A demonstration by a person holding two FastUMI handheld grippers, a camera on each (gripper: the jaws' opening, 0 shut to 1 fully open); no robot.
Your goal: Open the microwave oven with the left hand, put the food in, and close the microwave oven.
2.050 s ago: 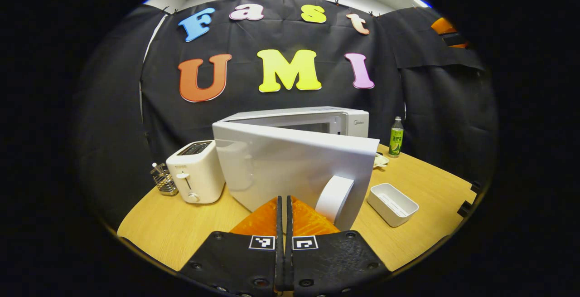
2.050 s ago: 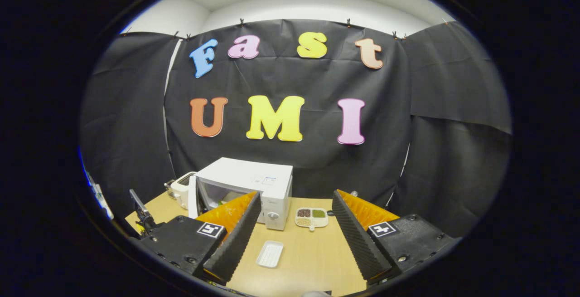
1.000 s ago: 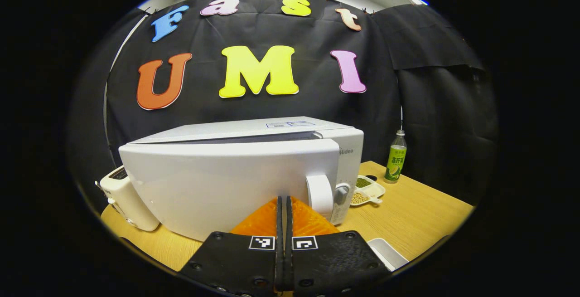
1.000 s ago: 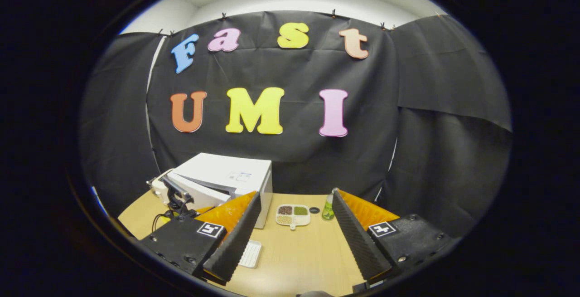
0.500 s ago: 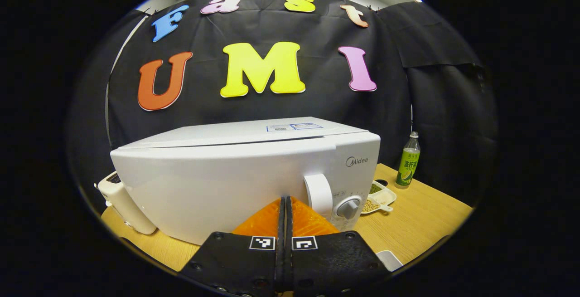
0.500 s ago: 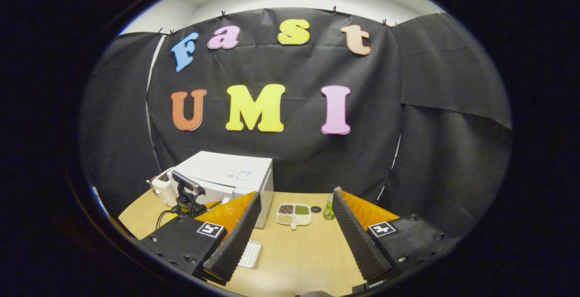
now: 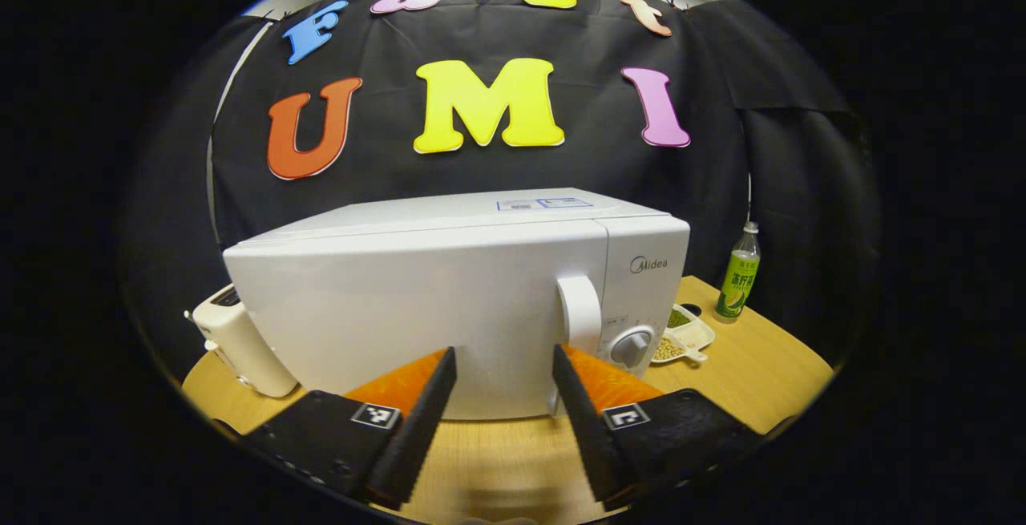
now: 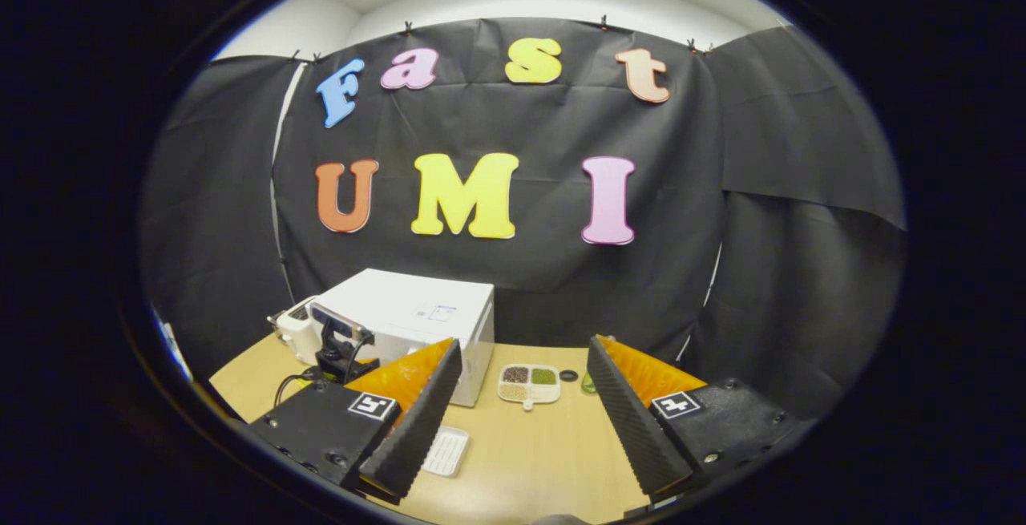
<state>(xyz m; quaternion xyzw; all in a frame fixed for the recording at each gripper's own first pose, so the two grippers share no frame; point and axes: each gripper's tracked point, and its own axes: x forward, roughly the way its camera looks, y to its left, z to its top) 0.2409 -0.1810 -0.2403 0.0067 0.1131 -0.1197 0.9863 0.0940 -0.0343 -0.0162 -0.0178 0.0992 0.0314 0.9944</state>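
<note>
Sitting on the wooden table [image 7: 745, 365], door shut flush: the white microwave oven [image 7: 449, 284], its handle [image 7: 579, 312] standing upright just left of the round dial [image 7: 632, 346]. Hovering just in front of that door, fingers spread apart and gripping nothing: the left gripper [image 7: 503, 365], also showing in the right gripper view as a dark rig [image 8: 341, 341] at the oven's near left corner. Hanging farther back over the table with fingers wide apart and empty: the right gripper [image 8: 519, 357]. Lying just right of the oven: a divided dish of beans and grains [image 8: 528, 381]. Standing at the far right edge near the cloth wall: a green-labelled bottle [image 7: 737, 272]. Resting near the right gripper's left finger: a small white tray [image 8: 446, 451]. Peeking out left of the oven: a white toaster [image 7: 236, 341].
</note>
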